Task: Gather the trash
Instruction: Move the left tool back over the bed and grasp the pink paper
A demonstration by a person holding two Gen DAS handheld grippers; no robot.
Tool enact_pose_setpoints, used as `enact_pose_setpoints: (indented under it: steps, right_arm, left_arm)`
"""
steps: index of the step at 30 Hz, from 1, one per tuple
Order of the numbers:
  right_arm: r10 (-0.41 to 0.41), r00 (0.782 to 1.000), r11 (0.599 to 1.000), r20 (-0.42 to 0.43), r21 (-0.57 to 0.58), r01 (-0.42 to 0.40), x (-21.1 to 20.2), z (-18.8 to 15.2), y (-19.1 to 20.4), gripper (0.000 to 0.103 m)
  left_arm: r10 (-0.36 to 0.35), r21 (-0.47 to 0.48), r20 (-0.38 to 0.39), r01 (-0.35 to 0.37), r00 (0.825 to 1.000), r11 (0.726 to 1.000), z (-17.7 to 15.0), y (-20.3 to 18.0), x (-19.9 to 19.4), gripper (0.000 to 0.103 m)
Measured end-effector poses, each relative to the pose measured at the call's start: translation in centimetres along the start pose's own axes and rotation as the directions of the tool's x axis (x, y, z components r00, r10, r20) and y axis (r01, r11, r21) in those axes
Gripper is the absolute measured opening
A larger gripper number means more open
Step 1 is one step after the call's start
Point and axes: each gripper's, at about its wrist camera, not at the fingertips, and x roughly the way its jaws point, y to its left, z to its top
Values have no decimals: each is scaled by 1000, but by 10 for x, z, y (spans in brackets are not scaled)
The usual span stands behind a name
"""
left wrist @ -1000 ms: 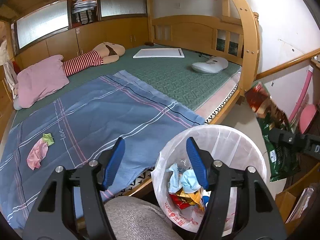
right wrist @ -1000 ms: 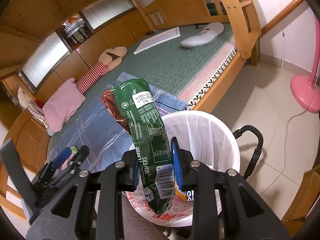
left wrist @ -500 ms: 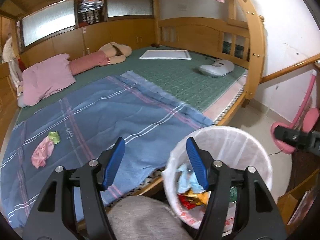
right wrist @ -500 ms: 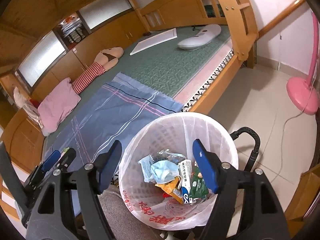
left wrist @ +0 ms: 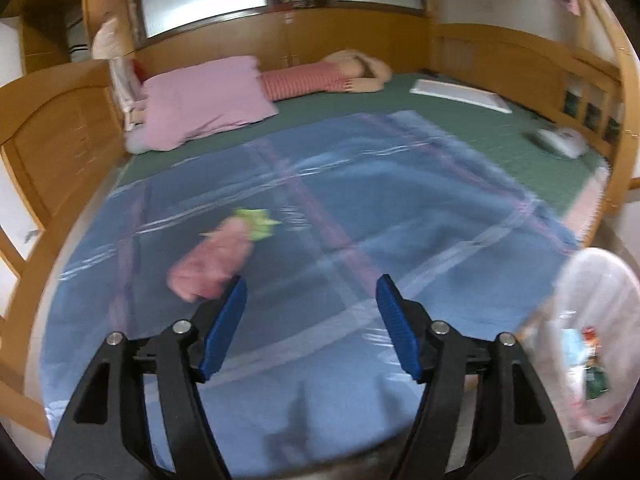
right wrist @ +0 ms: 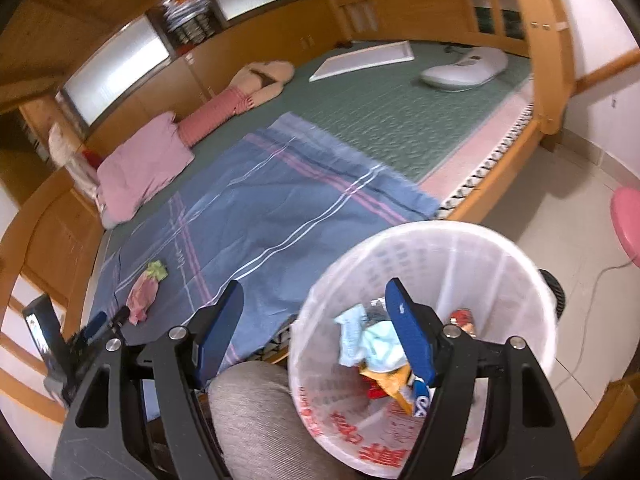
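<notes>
Pink wrapper (left wrist: 208,264) lies diagonally on blanket (left wrist: 400,216), green end (left wrist: 258,222) toward pillow (left wrist: 204,104).

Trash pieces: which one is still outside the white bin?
The pink-and-green crumpled wrapper on the blue plaid blanket; the rest lie in the white lined bin.

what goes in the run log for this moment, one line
left hand-held gripper open over blanket | right hand-held gripper open | pink wrapper on blanket | bin holds trash

One pink pillow (right wrist: 140,168); one blue blanket (right wrist: 256,216); one white bin (right wrist: 500,264); one pink-and-green wrapper (right wrist: 145,292); one doll (right wrist: 240,92).
</notes>
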Motion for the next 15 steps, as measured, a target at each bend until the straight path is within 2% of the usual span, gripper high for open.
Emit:
enact_pose_setpoints:
  steps: [4,6,9,10,15]
  right_arm:
    - [9,999,1000,-46,-20,-10,26,0,17,72]
    - [12,998,1000,-64,-25,-13,38,0,24,72]
    - [15,995,999,-97,-30,-18,56,-1,36,72]
    - [17,994,999,-109,-31,-21,63,0,40,72]
    - [20,991,998,-133,-53,-27,82,4,57,72]
  left_arm:
    - [58,44,8,-59,998,997,7,60,39,75]
    - [83,59,7,-83,997,995,11,77,53,75]
    - [69,74,-11,-68,998,995,15,98,81,76]
    - [40,67,-31,-38,999,997,16,106,95,76]
    - [-4,58,-99,10,995,998,11,112,135,76]
